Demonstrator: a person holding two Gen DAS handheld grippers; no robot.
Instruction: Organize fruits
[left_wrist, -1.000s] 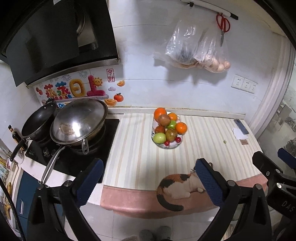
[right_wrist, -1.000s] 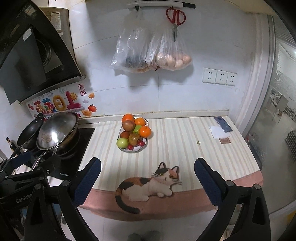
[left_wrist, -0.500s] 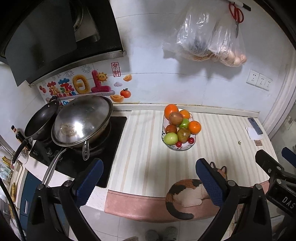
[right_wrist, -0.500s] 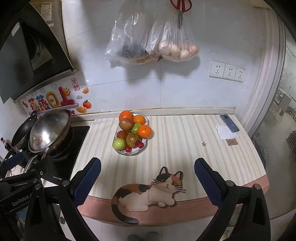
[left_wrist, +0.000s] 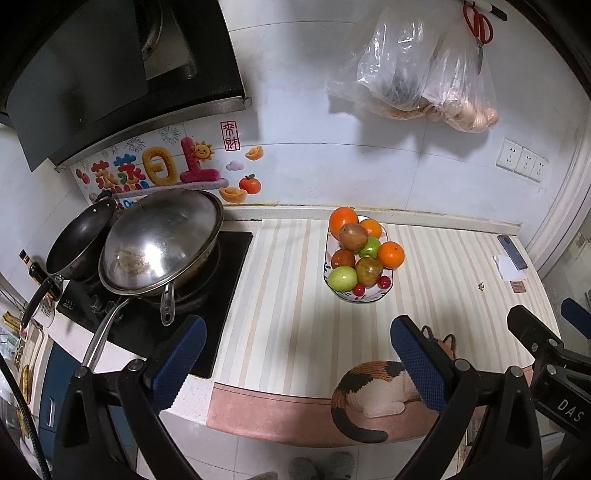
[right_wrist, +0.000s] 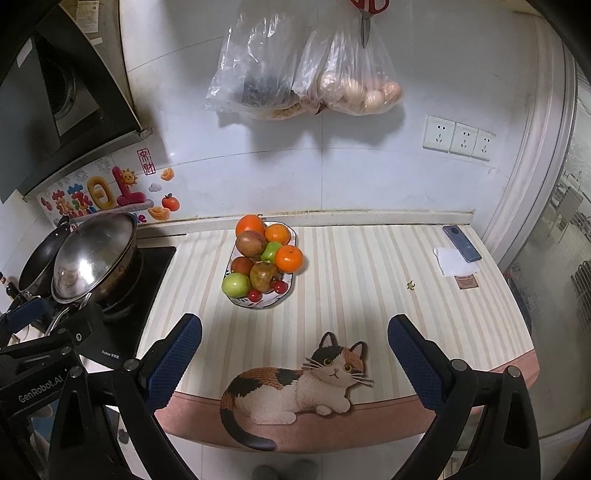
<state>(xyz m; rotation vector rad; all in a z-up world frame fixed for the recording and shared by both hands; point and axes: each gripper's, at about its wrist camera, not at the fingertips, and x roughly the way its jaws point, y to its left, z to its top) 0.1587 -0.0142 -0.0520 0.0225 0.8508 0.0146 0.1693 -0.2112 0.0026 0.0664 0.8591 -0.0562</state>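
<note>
I am holding my left gripper (left_wrist: 295, 354) with its jaws spread wide and nothing between them, low in the left wrist frame, above the front edge of the striped counter mat (left_wrist: 288, 295). I am holding my right gripper (right_wrist: 295, 354) equally wide and empty, low in the right wrist frame, over the cat picture (right_wrist: 295, 387) printed on the mat. The fruit bowl (right_wrist: 288, 291) is sitting at the centre of both frames, well apart from both grippers, heaped with oranges (right_wrist: 289, 258), green apples (right_wrist: 235, 284), brownish fruits and small red ones. A lidded wok (left_wrist: 162, 243) is occupying the stove at left. Plastic bags (right_wrist: 306, 74) are hanging on the wall at upper centre.
</note>
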